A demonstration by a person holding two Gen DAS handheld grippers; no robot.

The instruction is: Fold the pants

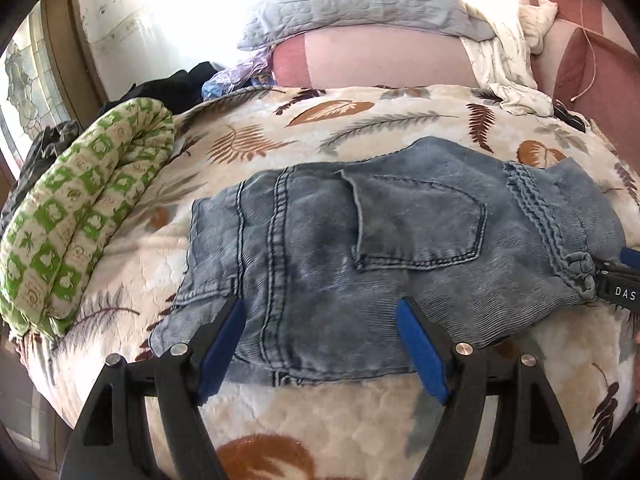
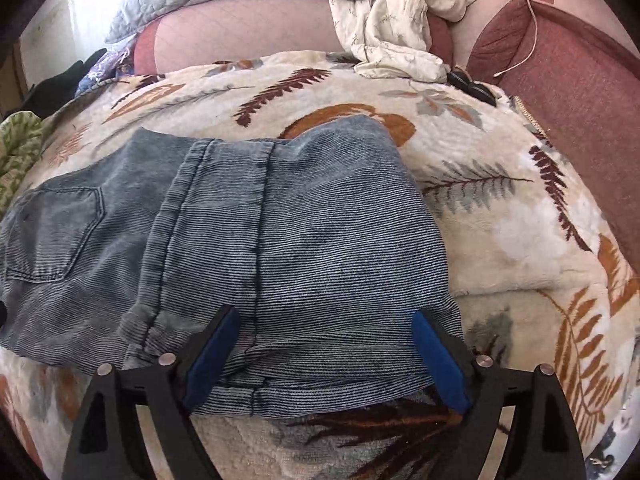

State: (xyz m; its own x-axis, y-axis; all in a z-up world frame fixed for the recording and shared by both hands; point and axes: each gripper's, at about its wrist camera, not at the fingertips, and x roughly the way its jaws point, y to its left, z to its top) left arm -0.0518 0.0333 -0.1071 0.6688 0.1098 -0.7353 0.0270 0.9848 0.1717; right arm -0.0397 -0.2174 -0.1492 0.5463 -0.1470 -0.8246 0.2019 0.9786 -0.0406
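1. The pants point(image 1: 360, 248) are lying folded on the blanket point(image 1: 360, 120) that covers the bed, back pocket up, with a leg section doubled over the waist end on the right.
2. The left gripper point(image 1: 320, 320) is hanging over the near edge of the pants at the seat seam, its jaws spread wide; denim is showing in the gap, but the pads point(image 1: 224, 344) are pressing on nothing.
3. The right gripper point(image 2: 324, 332) is hovering over the folded leg panel near its hem, jaws spread wide too, and it is pinching nothing.
4. In the left view, the tip of the right gripper is showing at the far right beside the bunched elastic waistband point(image 1: 552, 232).
5. The fold is looking close to finished, judging by the compact bundle; a last fold or a smoothing pass may be what is left.
6. The ribbed denim is looking soft and limp, moderately heavy for cloth, and not slippery on the plush blanket.
7. It is likely going to sag and drag if lifted by one layer only.
8. The best hold seems to be the stacked near edge, catching all layers together, at the thick seam on the left and the hem on the right.
9. The risk is pinching the blanket pile along with the denim.
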